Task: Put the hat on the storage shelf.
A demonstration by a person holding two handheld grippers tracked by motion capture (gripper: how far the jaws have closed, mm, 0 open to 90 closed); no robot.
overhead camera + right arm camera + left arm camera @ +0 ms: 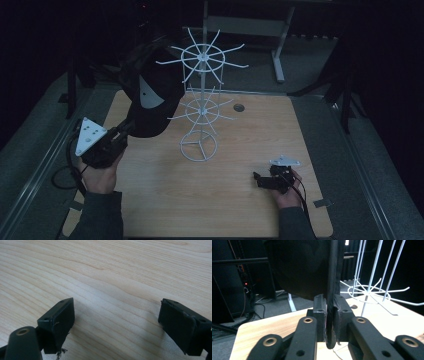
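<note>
Cap (150,100), black, clamped by its brim edge between left gripper (330,315) jaws, hanging up and ahead of them, beside white wire rack (201,100). Carrying step in hand; hanging not yet done. Next: lift crown over a rack prong, then release. Right gripper (116,320) jaws spread wide, empty, resting low over table (112,270).

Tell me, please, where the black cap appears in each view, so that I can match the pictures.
High view: the black cap is left of centre, raised above the table, its brim in the left gripper.
Left gripper view: it fills the upper middle; its brim runs down between the jaws, which pinch it.
Right gripper view: bare wooden table, open jaws.
Shared landmark: the white wire rack, right of the cap in both.
</note>
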